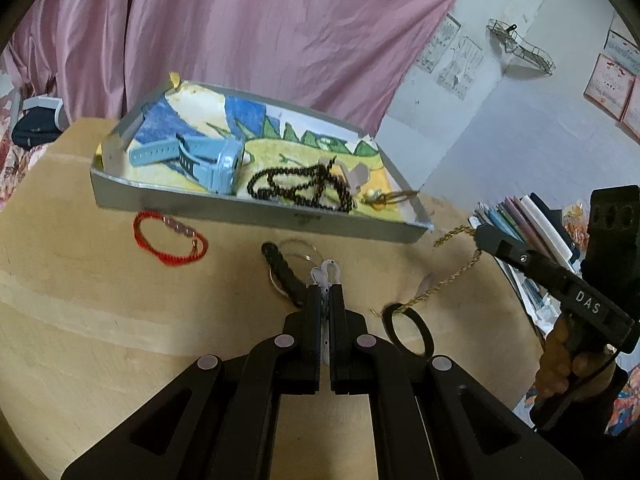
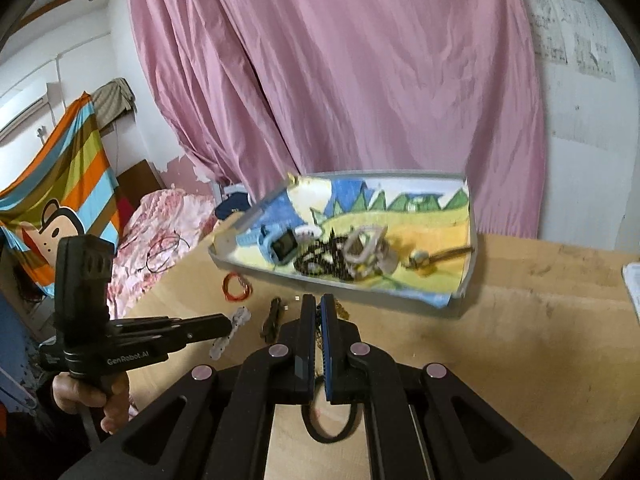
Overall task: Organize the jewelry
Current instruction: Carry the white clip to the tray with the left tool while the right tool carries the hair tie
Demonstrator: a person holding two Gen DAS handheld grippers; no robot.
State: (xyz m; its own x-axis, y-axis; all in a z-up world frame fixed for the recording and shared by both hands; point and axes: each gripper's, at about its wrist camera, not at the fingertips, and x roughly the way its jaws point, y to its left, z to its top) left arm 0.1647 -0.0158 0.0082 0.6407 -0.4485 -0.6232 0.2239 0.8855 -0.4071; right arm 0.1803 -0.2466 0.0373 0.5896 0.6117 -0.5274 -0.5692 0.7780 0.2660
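- The left gripper's point(image 1: 326, 292) fingers point(image 1: 314, 312) are drawn narrow, pinching a white beaded bracelet point(image 1: 326, 274) whose loops stick out just past the tips, above the surface point(image 1: 100, 300).
- The right gripper's point(image 2: 318, 308) fingers point(image 2: 330, 340) are likewise nearly together, clamped on a gold chain point(image 1: 452, 276); in the left wrist view the chain droops from those tips down to the surface.
- The chain's lower end lies touching a black ring point(image 1: 408, 330) on the surface.
- The landmark is the grey tray point(image 1: 256, 210), lined with a painted landscape sheet, standing at the far side of the surface in front of a pink curtain point(image 1: 260, 28).
- Inside the tray: a light-blue watch point(image 1: 208, 158) towards its left end, a dark bead string point(image 1: 300, 186) in the middle, and a small pale charm on a brown cord point(image 1: 384, 196) towards its right end.
- Just in front of the tray's left part, on the surface, lies a red cord bracelet point(image 1: 170, 240).
- In front of the tray's middle lie a clear bangle point(image 1: 298, 252) and a dark strap-like piece point(image 1: 280, 270), overlapping each other, just beyond the left gripper's tips.
- A hand point(image 2: 92, 396) grips the left gripper's handle in the right wrist view.
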